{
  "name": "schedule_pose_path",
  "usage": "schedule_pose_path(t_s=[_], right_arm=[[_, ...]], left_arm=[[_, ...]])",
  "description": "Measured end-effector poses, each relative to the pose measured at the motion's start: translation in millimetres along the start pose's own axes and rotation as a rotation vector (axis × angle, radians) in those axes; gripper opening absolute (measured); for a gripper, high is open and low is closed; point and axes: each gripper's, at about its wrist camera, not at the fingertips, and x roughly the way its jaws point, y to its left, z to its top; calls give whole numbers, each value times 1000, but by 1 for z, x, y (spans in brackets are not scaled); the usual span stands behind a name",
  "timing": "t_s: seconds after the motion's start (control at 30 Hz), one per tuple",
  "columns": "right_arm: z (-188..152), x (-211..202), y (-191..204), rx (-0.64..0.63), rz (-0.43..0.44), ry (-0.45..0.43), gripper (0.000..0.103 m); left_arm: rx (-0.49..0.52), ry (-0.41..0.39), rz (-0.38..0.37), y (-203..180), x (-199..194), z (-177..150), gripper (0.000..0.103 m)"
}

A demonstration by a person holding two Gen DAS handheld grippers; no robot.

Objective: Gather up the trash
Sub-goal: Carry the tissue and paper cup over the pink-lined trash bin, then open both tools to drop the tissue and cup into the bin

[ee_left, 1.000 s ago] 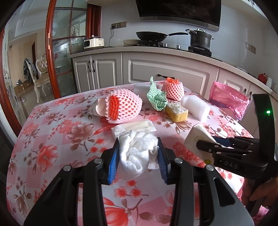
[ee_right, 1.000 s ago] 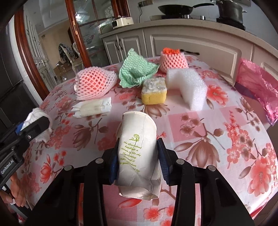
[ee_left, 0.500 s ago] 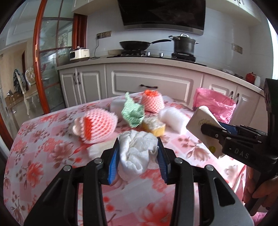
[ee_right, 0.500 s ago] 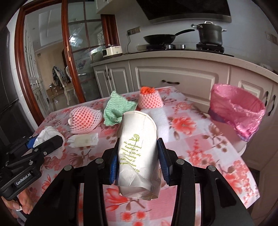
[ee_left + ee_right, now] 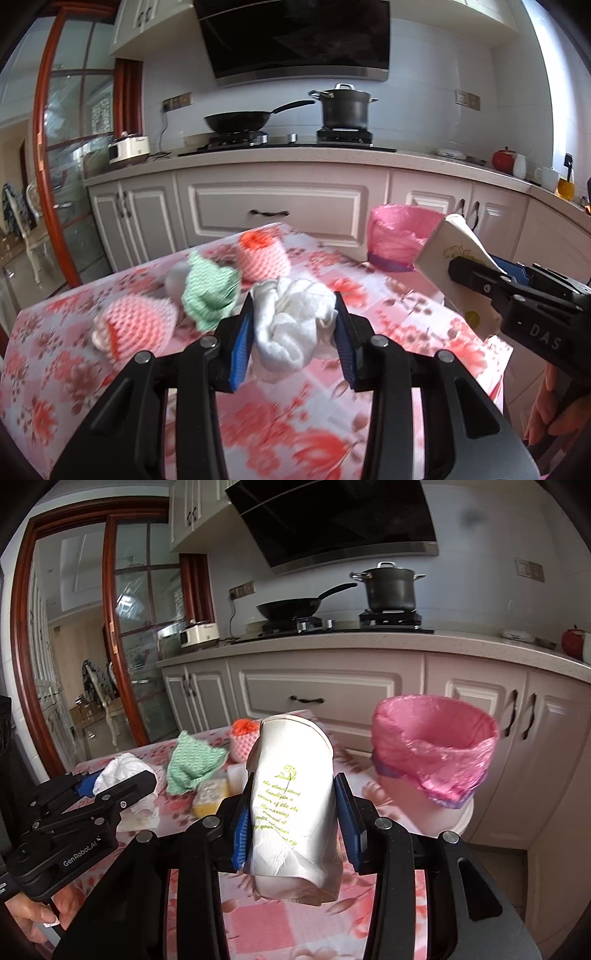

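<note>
Both claws are loaded: left gripper [image 5: 293,338] clamped on a crumpled white tissue [image 5: 291,325] over the table [image 5: 280,417], right gripper [image 5: 291,821] squeezing a squashed paper cup [image 5: 291,801], pink-lined bin [image 5: 434,753] just off the table's right edge.

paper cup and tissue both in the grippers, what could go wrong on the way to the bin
The paper cup is already crumpled in the right gripper, so it may slip or deform further. The white tissue wad bulges loosely from the left gripper and could snag or drop. The pink-lined bin has a loose liner that either gripper could catch.
</note>
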Motion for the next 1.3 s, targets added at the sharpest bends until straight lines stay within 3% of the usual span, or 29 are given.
schedule_pose_path(t_s=[0.63, 0.97, 1.3], right_arm=[[55, 29, -118, 31, -179, -107, 39], [84, 87, -199, 98, -216, -116, 40], [92, 140, -239, 84, -220, -88, 42]], left_arm=[[82, -68, -190, -98, 117, 98, 39], [17, -26, -286, -141, 222, 150, 40], [-51, 0, -331, -165, 302, 176, 42]])
